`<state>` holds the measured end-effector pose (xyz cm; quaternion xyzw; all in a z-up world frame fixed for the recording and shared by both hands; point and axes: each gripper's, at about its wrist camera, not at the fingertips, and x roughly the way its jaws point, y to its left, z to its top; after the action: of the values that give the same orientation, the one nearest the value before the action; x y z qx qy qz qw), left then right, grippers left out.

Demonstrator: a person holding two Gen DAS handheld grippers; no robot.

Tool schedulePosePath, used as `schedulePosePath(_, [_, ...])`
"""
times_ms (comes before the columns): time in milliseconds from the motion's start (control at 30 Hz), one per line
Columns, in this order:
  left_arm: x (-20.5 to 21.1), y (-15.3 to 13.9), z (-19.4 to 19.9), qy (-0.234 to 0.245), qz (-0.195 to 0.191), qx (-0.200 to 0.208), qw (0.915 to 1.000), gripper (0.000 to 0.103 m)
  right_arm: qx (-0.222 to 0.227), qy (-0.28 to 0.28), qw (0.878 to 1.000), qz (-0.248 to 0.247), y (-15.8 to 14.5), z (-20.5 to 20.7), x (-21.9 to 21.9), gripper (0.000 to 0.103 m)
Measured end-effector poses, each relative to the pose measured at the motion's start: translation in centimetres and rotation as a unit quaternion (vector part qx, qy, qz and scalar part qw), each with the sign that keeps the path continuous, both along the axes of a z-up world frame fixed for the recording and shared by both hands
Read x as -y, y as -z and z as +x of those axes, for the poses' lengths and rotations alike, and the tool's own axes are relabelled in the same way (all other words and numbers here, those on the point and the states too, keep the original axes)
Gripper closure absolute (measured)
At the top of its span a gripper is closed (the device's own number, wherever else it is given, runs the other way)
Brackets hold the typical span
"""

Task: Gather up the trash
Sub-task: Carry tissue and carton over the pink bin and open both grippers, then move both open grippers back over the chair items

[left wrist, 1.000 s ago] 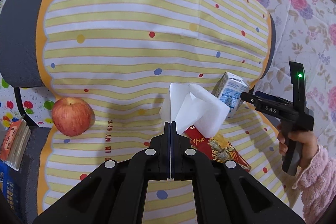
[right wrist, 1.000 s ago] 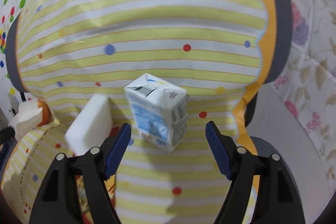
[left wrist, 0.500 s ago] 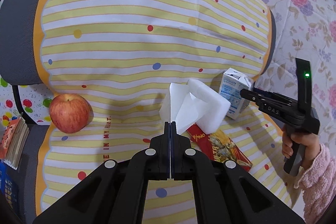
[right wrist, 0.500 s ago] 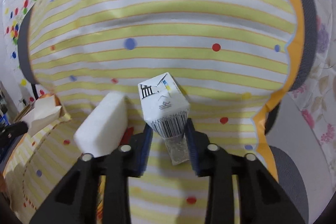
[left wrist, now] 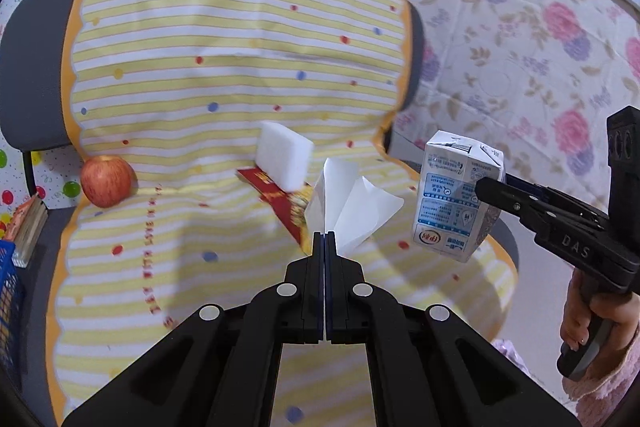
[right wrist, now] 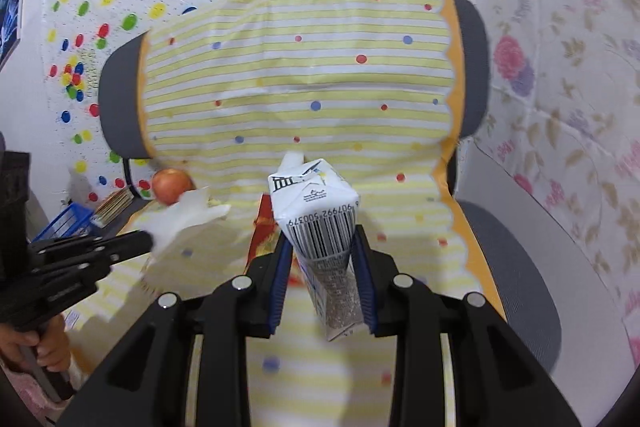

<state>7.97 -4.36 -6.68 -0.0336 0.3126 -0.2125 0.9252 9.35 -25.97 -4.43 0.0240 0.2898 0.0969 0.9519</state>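
My left gripper [left wrist: 324,235] is shut on a crumpled white tissue [left wrist: 348,207] and holds it above the chair seat. The tissue also shows at the left of the right wrist view [right wrist: 184,219]. My right gripper [right wrist: 322,239] is shut on a white and blue milk carton [right wrist: 320,215] and holds it in the air. The carton also shows at the right of the left wrist view [left wrist: 456,195], clear of the seat. A red snack wrapper [left wrist: 280,203] lies flat on the seat under a white sponge block [left wrist: 284,159].
A red apple [left wrist: 106,181] sits at the seat's left edge. The chair is covered by a yellow striped cloth [left wrist: 224,75]. A blue basket [right wrist: 68,223] and books [left wrist: 28,231] stand to the left. Floral sheeting [left wrist: 520,47] hangs at the right.
The right gripper closed on the milk carton and lifted it off the seat to the right. Both grippers drew back from the chair. The left still holds the tissue.
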Motion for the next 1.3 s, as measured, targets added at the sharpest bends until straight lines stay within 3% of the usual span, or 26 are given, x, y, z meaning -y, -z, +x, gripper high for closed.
schedulePosePath(133, [1.6, 0.5, -3.1, 0.026, 0.005, 0.005, 0.9996, 0.103, -0.012, 0.033, 0.999, 0.019, 0.7, -4.4, 0.6, 0.073])
schedulePosePath(400, [6.5, 2.3, -8.2, 0.108, 0.001, 0.001, 0.9941, 0.103, -0.016, 0.106, 0.994, 0.006, 1.1, -12.1, 2.8, 0.073])
schedulePosePath(567, [10.4, 3.1, -10.9, 0.176, 0.006, -0.003, 0.9843, 0.103, -0.017, 0.162, 0.987, -0.011, 1.4, -17.0, 4.8, 0.073])
schedulePosePath(833, [16.7, 4.5, -13.8, 0.270, 0.028, -0.016, 0.9622, 0.103, -0.071, 0.247, 0.966, -0.005, 4.4, -22.4, 8.9, 0.073])
schedulePosePath(1067, [19.7, 5.7, -13.7, 0.303, 0.034, -0.049, 0.9511, 0.100, -0.093, 0.278, 0.956, 0.006, 6.3, -24.0, 11.2, 0.072])
schedulePosePath(1200, [20.5, 6.0, -13.3, 0.300, 0.040, -0.062, 0.9510, 0.065, -0.099, 0.282, 0.954, 0.017, 6.7, -24.0, 11.9, 0.066])
schedulePosePath(1300, [19.9, 5.6, -13.1, 0.290, 0.044, -0.049, 0.9547, 0.064, -0.093, 0.282, 0.955, 0.017, 6.4, -24.0, 12.0, 0.065])
